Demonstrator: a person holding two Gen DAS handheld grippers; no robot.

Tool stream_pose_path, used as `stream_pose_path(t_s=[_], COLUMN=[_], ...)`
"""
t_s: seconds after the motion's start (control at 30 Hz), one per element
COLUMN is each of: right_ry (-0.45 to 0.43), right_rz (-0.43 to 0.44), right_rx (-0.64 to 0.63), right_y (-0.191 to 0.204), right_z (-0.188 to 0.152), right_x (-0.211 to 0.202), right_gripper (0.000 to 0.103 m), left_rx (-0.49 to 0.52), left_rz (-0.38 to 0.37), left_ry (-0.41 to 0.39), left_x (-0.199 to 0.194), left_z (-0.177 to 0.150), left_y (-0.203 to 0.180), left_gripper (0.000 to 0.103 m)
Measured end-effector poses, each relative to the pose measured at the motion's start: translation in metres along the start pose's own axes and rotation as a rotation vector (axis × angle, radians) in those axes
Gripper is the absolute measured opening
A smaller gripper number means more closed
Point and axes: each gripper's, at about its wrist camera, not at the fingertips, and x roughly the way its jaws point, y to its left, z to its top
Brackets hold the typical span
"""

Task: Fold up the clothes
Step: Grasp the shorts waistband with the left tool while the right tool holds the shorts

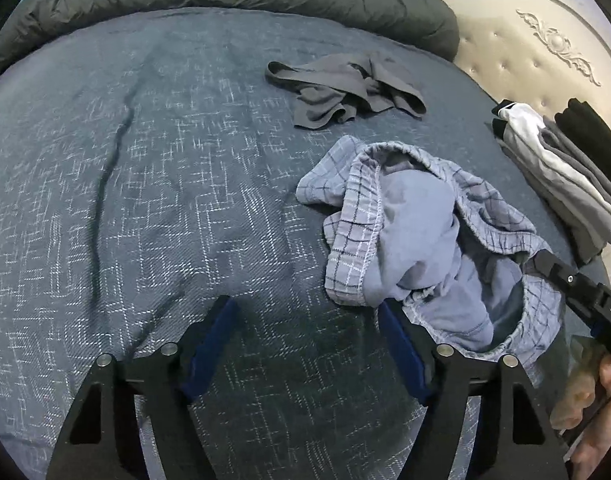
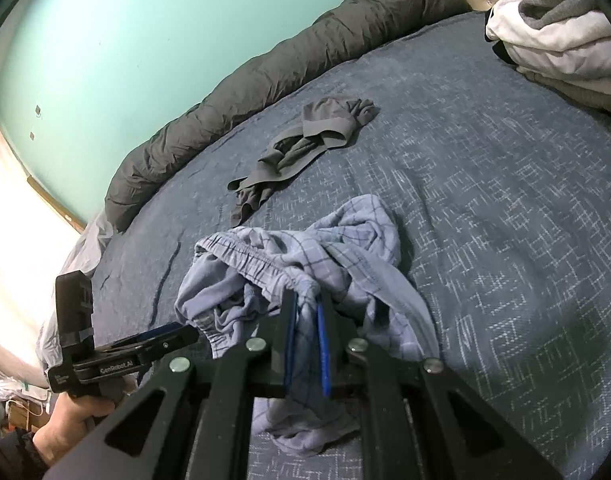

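Shorts (image 2: 305, 256) are lying crumpled mid-bed (image 2: 505, 240), being pinched by the right gripper (image 2: 305, 312) jaws; left gripper (image 1: 305, 320) jaws are spread at 9 o'clock. Bunched cloth could be slipping out when lifted.

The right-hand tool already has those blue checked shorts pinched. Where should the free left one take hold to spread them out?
Probably the elastic waistband of the checked shorts, coming in from the left gripper's own side. That band arches up off the bedspread, so open fingers can slip around it, opposite the right gripper.

Dim, cool light; window glare (image 2: 21, 216) blows out left, fisheye edges bend and darken.
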Motion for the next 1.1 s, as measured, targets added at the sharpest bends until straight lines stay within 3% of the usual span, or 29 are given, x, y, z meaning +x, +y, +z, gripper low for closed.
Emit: stream_pose_path(t_s=[0.33,0.47,0.6,0.67,0.73,0.9,1.03,1.1], right_ry=[-0.001,-0.002,-0.004,-0.003,-0.002,-0.003,0.001,0.0], right_rz=[0.014,0.019,0.024,0.026,0.028,0.029,0.034,0.037], right_rx=[0.011,0.017,0.019,0.024,0.028,0.024,0.028,0.025], right_y=[-0.001,-0.001,-0.001,-0.002,-0.002,-0.003,-0.003,-0.002], right_z=[0.001,0.001,0.001,0.001,0.001,0.002,0.001,0.002], right_x=[-0.001,-0.001,-0.002,-0.001,-0.001,-0.002,-0.001,-0.001], right_gripper=[0.009,0.009,0.009,0.009,0.009,0.009,0.009,0.009], left_rx=[-0.023,0.023,0.066,0.088,0.097,0.071,0.127,0.14], left_rz=[-0.002,0.022,0.016,0.013,0.008,-0.037,-0.029,-0.034], left_ry=[0.023,0.024,0.004,-0.006,0.0,-0.024,-0.015,-0.013], left_x=[0.011,0.009,0.002,-0.001,0.002,0.004,0.009,0.011], left_z=[-0.001,-0.003,-0.004,-0.004,-0.003,0.002,0.003,0.005], left_y=[0.003,-0.004,-0.012,-0.016,-0.019,-0.019,-0.026,-0.028], left_gripper=[0.077,0.076,0.061,0.041,0.036,0.036,0.036,0.026])
